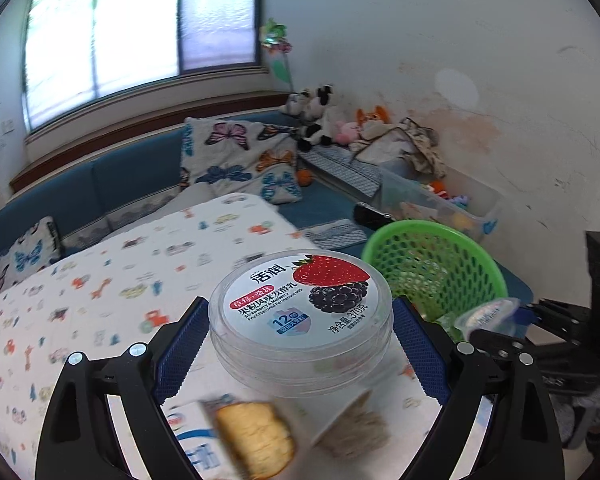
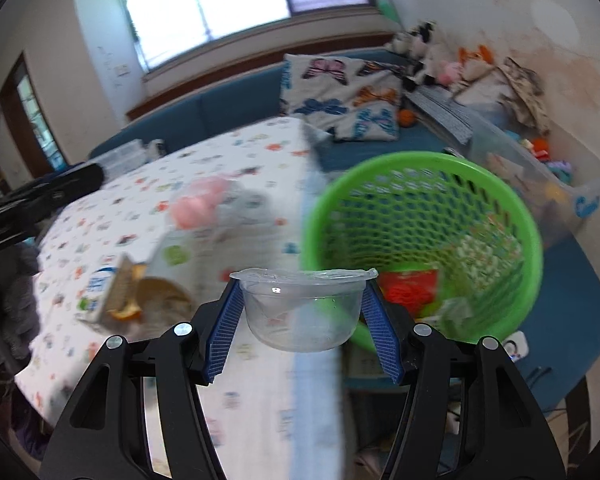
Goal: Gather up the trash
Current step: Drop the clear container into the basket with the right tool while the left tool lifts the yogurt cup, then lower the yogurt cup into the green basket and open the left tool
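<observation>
The left gripper [image 1: 300, 344] fills the lower centre of its view, blue-padded fingers [image 1: 176, 348] spread wide and pressed against both sides of a yogurt tub [image 1: 300, 312]. The right gripper [image 2: 302, 312], also low and centred, clamps a clear plastic cup [image 2: 302, 312] between its pads [image 2: 224, 332], and also shows at the left view's right edge.

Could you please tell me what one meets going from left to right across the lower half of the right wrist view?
Milk carton → orange peel → clear plastic cup held by the right gripper → green basket.
</observation>
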Available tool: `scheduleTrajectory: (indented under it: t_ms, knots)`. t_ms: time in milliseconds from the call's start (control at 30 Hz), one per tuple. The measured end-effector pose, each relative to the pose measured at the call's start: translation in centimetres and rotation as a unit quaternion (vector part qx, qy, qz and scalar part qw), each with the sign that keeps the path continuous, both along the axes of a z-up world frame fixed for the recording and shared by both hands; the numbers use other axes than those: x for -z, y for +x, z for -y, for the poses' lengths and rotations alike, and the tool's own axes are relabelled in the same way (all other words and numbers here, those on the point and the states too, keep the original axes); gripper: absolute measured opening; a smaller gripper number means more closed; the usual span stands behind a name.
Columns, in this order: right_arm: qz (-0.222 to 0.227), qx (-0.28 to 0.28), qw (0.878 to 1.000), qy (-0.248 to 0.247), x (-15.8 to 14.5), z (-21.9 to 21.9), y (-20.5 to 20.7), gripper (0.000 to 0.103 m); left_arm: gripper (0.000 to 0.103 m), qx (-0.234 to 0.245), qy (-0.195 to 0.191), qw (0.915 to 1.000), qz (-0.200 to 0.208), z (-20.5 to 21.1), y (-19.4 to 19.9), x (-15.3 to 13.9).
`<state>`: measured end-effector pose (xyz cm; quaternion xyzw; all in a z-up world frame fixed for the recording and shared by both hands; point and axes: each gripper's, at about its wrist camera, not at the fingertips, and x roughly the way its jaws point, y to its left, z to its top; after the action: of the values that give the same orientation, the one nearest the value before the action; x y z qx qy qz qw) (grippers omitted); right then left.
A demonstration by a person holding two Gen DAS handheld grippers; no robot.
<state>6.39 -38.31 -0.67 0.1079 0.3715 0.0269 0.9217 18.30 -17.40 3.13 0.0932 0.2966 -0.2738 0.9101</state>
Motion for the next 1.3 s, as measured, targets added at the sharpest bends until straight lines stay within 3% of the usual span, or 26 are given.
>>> scheduleTrajectory:
  t_ms: [400, 500, 900, 1300]
  knots:
    - [-0.053, 0.061, 0.997, -0.014, 4.4, 6.8, 2.2, 0.061, 0.088, 0.057, 0.028, 0.9979, -0.012, 7.6, 0.4, 1.1]
    - [-0.063, 0.067, 0.996, -0.009, 5.1, 7.9, 2.7, 0.066, 0.088, 0.067, 0.038, 0.9969, -0.016, 9.2, 0.5, 1.6]
    - [-0.050, 0.089, 0.995, -0.005, 4.2, 9.6, 1.0, 0.071, 0.089, 0.091, 0.068, 0.9919, -0.055, 14.1, 2.2, 4.4]
    - [-0.037, 0.108, 0.993, -0.003, 3.2, 10.0, -1.2, 0.073, 0.090, 0.095, 0.083, 0.9887, -0.080, 16.4, 2.6, 6.4]
